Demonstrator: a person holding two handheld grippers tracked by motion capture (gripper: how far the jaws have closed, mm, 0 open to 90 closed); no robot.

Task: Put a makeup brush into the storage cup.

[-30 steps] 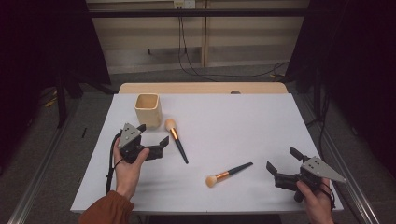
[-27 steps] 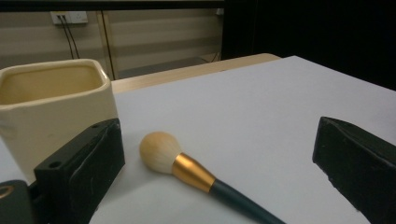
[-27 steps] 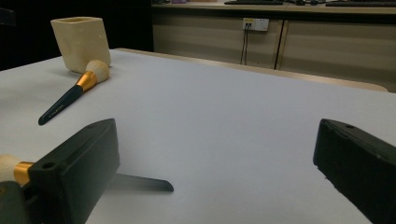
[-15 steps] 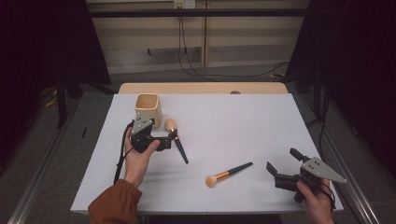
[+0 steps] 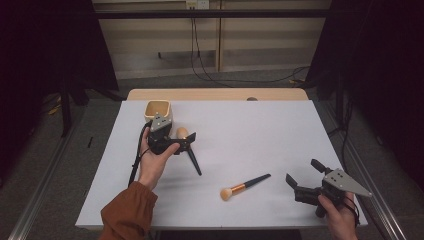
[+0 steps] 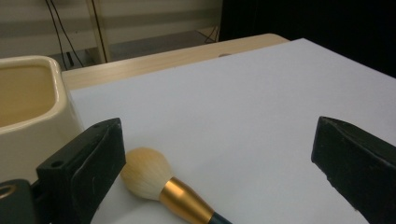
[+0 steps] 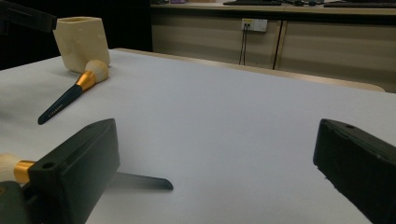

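Near the table's far left stands a cream cup [image 5: 159, 111] [image 6: 28, 107]. A dark-handled brush [image 5: 192, 160] with a gold ferrule lies just right of it, its pale head [image 6: 144, 172] toward the cup. My left gripper [image 5: 184, 142] [image 6: 215, 126] is open low over that brush head, which lies between the jaws, close to the left one. A second brush [image 5: 245, 186] [image 7: 140, 181] lies at the front centre. My right gripper [image 5: 303, 172] [image 7: 217, 130] is open at the front right, holding nothing. The right gripper view also takes in the cup [image 7: 79, 42] and first brush [image 7: 74, 93].
A white sheet [image 5: 260, 125] covers the table, with a strip of bare wood [image 5: 215, 94] along the far edge. Cables run across the floor behind the table. Dark curtains hang on both sides.
My left gripper has moved away from the person, from the table's left middle up to the cup and the first brush's head. The right gripper and both brushes have stayed put.
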